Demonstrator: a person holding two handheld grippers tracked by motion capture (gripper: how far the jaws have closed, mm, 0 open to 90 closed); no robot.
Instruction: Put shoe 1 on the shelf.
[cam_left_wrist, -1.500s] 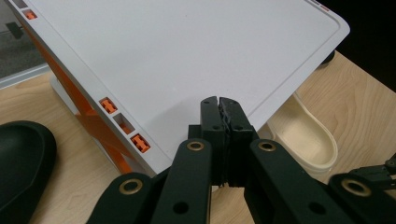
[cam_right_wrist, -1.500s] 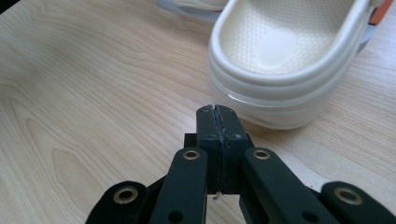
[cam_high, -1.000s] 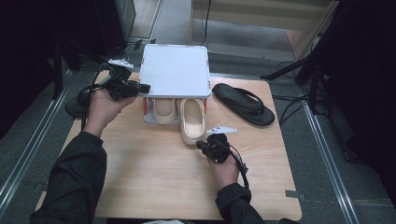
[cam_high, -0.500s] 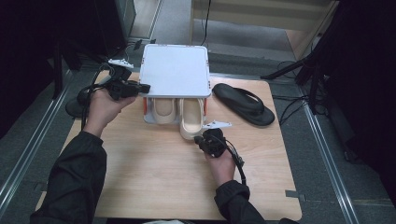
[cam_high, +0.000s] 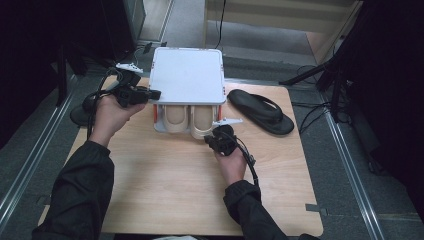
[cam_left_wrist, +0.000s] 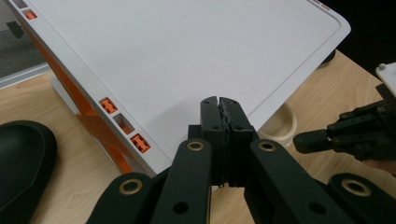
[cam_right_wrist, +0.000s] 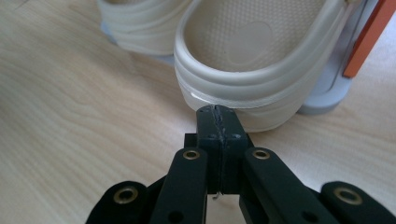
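Slipper (cam_right_wrist: 247, 60) heel rim touches right gripper (cam_right_wrist: 217, 109) (fingers closed, empty); bare table (cam_high: 165, 185) behind.

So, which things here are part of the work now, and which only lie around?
In the work:
- right beige shoe, heel at shut right gripper
- left beige shoe
- white rack, shut left gripper beside it

Lying about:
- black sandal
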